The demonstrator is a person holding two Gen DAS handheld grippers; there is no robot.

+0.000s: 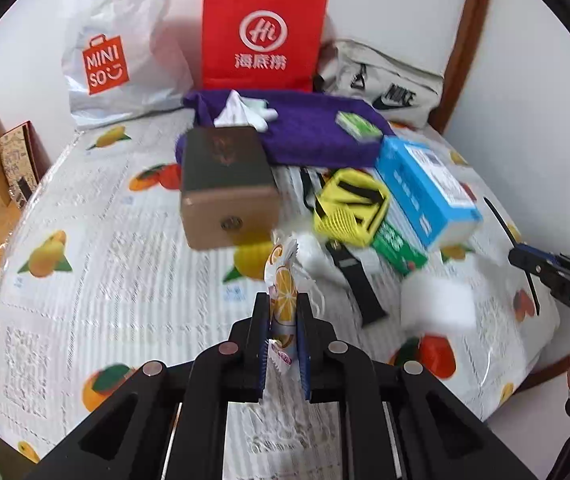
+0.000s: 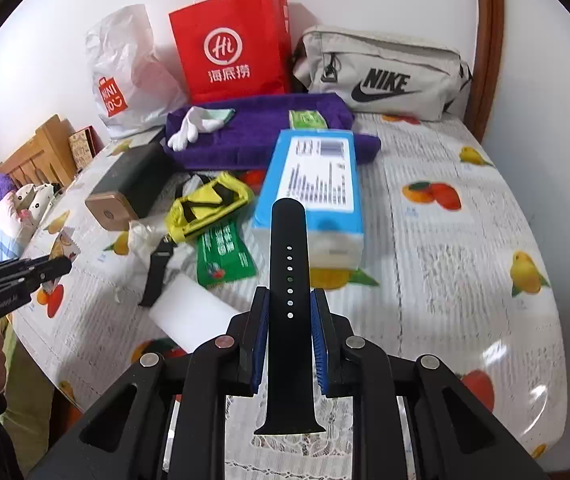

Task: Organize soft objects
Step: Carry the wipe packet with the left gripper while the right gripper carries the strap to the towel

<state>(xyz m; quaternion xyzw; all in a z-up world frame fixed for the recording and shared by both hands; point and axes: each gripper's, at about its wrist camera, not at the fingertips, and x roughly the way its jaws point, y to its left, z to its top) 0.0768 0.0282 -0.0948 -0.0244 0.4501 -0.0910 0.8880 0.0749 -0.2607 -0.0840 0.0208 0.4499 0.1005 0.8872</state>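
My left gripper [image 1: 283, 298] is shut on a small snack packet [image 1: 285, 276] printed with orange slices, held just above the fruit-patterned table cover [image 1: 105, 240]. My right gripper [image 2: 289, 292] is shut on a black watch strap [image 2: 288, 232] with a row of holes, which stands up between the pads. In the right wrist view the left gripper [image 2: 59, 266] is at the left edge with the packet [image 2: 63, 246]. In the left wrist view the right gripper [image 1: 521, 258] is at the right edge, holding the strap [image 1: 503, 224].
A purple towel [image 2: 261, 128] with a white glove [image 2: 189, 130], a blue box [image 2: 317, 184], a yellow pouch [image 2: 209, 204], a green packet [image 2: 223, 256], a brown box [image 1: 225, 188], a white block [image 2: 193, 312] and another black strap [image 2: 155, 276] lie ahead. Red, white and grey bags line the wall.
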